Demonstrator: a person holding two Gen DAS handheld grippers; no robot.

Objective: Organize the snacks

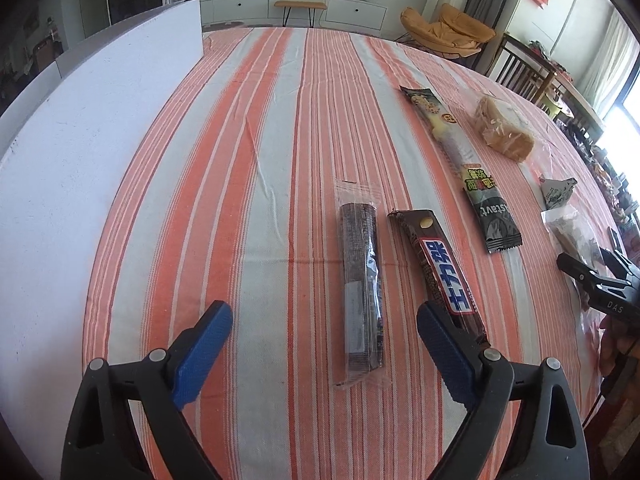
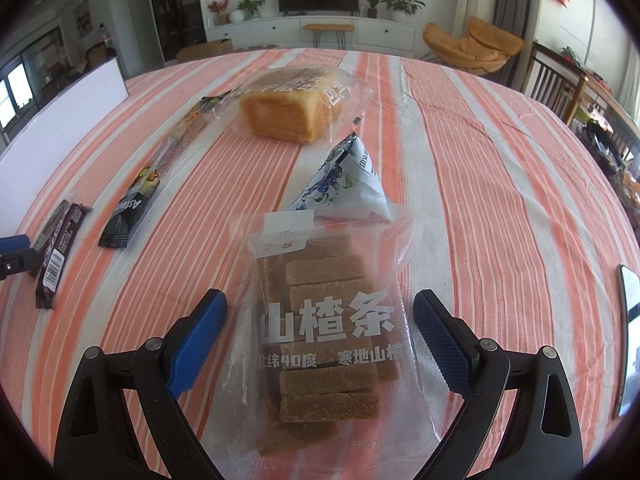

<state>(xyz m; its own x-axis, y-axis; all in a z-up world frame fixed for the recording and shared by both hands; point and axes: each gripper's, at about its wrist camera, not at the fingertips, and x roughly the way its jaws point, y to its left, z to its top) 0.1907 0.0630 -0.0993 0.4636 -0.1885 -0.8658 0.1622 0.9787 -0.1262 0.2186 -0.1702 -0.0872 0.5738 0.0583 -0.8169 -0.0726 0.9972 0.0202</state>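
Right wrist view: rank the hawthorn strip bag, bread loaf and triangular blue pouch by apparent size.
1. hawthorn strip bag, largest, though nearest the camera.
2. bread loaf.
3. triangular blue pouch; close to the loaf, so that order is unsure.

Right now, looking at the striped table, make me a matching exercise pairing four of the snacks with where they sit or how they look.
Things:
1. clear bag of brown hawthorn strips
2. golden loaf in clear wrap
3. brown chocolate bar with a white label
4. white pyramid pouch with blue flowers

Descriptions:
A. farthest back on the table
B. between the right gripper's open jaws
C. just behind the hawthorn bag
D. beside a dark wafer pack

Pairs: 1-B, 2-A, 3-D, 4-C
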